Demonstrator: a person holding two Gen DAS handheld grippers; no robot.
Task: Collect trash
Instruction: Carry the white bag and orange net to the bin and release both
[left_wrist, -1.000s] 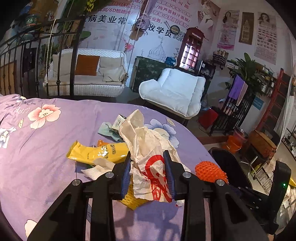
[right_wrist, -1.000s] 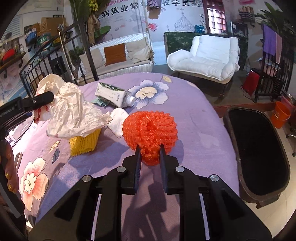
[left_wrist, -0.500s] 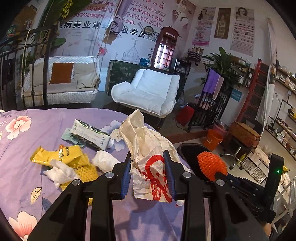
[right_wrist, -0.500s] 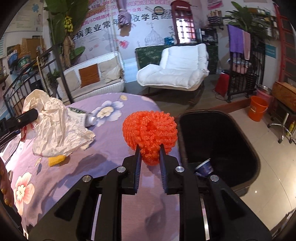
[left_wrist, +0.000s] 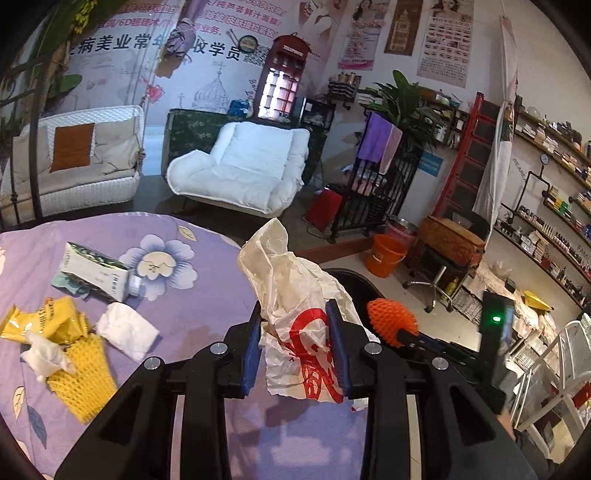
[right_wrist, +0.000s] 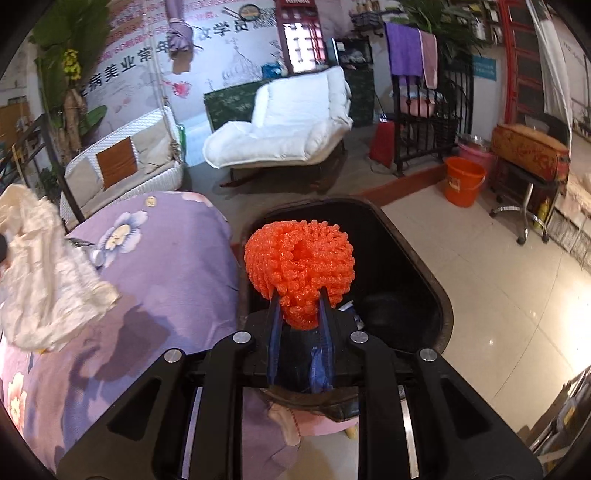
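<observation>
The left tool (left_wrist: 294, 345) pinches a crumpled white plastic bag with red print (left_wrist: 295, 295) between its blue pads; the bag stands up out of the jaws and hangs below them, held above the right edge of the purple flowered bed (left_wrist: 192, 295). The right tool (right_wrist: 298, 314) is pressed onto the lower stem of an orange foam net ball (right_wrist: 299, 266), whose round head sticks out past the fingertips. In the right wrist view that ball hangs over the open mouth of the black trash bin (right_wrist: 424, 273), which stands on the tiled floor just beside the bed's right edge; something small and pale lies inside the bin, too hidden to tell. In the left wrist view the same orange ball shows to the right of the bag, beyond the bed's edge. The rest of the trash lies on the bed, well apart from both tools toward the left: a green-and-white tube box (left_wrist: 98, 271) near a printed flower, a white tissue (left_wrist: 127, 330) in front of it, a yellow wrapper (left_wrist: 40, 321) at the left edge of the view, a second crumpled tissue (left_wrist: 44, 354) on it, and a yellow foam net (left_wrist: 83, 376) nearest the camera. An orange bucket (right_wrist: 463, 181) stands on the floor beyond the bin.
</observation>
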